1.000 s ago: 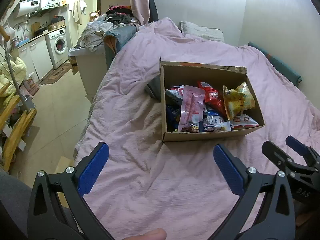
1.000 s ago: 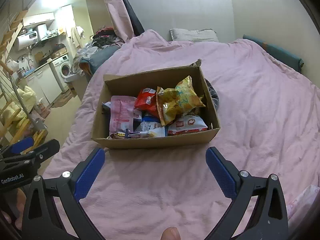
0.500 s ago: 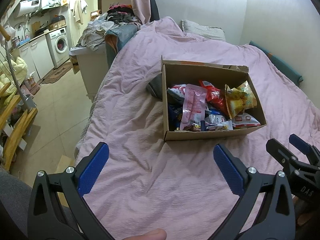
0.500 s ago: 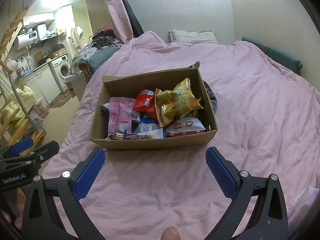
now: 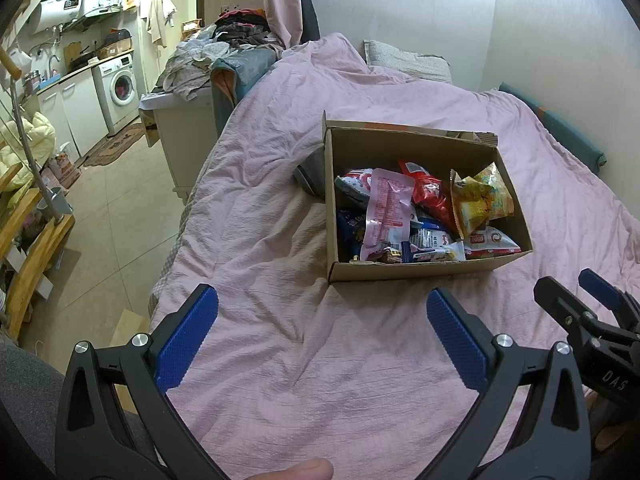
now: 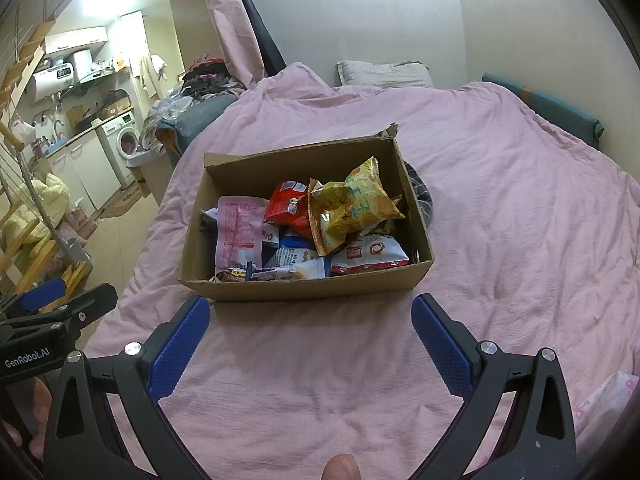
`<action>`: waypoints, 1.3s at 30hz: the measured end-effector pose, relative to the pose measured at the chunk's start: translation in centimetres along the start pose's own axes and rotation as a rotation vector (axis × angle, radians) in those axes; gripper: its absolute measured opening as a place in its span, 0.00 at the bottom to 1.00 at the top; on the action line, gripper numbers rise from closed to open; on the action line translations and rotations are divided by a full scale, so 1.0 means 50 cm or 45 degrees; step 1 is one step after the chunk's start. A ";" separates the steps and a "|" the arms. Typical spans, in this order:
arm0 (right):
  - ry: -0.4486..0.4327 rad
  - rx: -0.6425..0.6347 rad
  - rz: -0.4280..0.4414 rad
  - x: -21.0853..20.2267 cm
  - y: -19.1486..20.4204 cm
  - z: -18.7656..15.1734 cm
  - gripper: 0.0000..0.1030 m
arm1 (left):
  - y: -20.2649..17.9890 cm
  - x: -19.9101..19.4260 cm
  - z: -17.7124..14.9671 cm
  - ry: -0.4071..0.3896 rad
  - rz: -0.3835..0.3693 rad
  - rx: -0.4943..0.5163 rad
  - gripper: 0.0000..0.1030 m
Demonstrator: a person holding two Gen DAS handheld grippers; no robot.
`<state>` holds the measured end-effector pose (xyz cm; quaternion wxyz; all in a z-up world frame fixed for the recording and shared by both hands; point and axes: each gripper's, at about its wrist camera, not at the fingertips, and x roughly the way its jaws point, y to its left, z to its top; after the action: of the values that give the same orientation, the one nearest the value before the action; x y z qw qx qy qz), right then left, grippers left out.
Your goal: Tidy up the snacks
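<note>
An open cardboard box (image 5: 416, 270) (image 6: 304, 289) sits on a pink bed cover and holds several snack packs: a yellow chip bag (image 5: 480, 200) (image 6: 352, 208), a red bag (image 5: 430, 196) (image 6: 290, 208), a pink pouch (image 5: 386, 208) (image 6: 238, 232) and a white-red pack (image 6: 368, 254). My left gripper (image 5: 320, 334) is open and empty, in front of the box's near left corner. My right gripper (image 6: 310, 338) is open and empty, just before the box's near wall. Each gripper shows at the edge of the other's view.
The pink bed cover (image 5: 260, 240) spreads all around the box. A grey cloth (image 5: 312, 174) lies behind the box. A pillow (image 6: 384, 74) lies at the bed's head. A pink-white wrapper (image 6: 600, 400) lies at the right. Left of the bed are floor, a clothes-piled cabinet (image 5: 188, 128) and a washing machine (image 5: 120, 88).
Both grippers have edged closer to the box; it sits slightly lower and larger in both views. Both grippers stay open and empty.
</note>
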<state>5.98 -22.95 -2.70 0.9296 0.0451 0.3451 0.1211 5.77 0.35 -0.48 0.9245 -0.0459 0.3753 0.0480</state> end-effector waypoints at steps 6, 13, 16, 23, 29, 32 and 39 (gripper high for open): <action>-0.001 0.000 0.000 0.000 0.000 0.000 1.00 | 0.001 0.000 0.000 0.000 -0.002 0.000 1.00; -0.001 -0.001 0.000 0.001 0.000 0.000 1.00 | 0.001 0.001 0.000 0.001 -0.001 -0.001 1.00; 0.002 -0.002 0.000 0.001 0.000 -0.001 1.00 | 0.002 0.002 0.000 0.008 -0.003 -0.004 1.00; 0.003 0.001 0.000 0.000 -0.001 0.000 1.00 | 0.003 0.002 0.000 0.007 -0.004 -0.007 1.00; 0.001 0.000 0.000 0.000 -0.001 0.000 1.00 | 0.007 0.001 -0.002 0.010 -0.001 -0.012 1.00; 0.002 -0.001 -0.001 0.000 -0.001 0.000 1.00 | 0.009 0.002 -0.003 0.011 0.001 -0.013 1.00; 0.001 -0.001 -0.002 0.000 -0.002 0.000 1.00 | 0.008 0.003 -0.004 0.015 -0.002 -0.008 1.00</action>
<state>6.03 -23.06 -2.71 0.9296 0.0443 0.3455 0.1205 5.68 0.74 -0.73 0.9222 -0.0493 0.3805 0.0482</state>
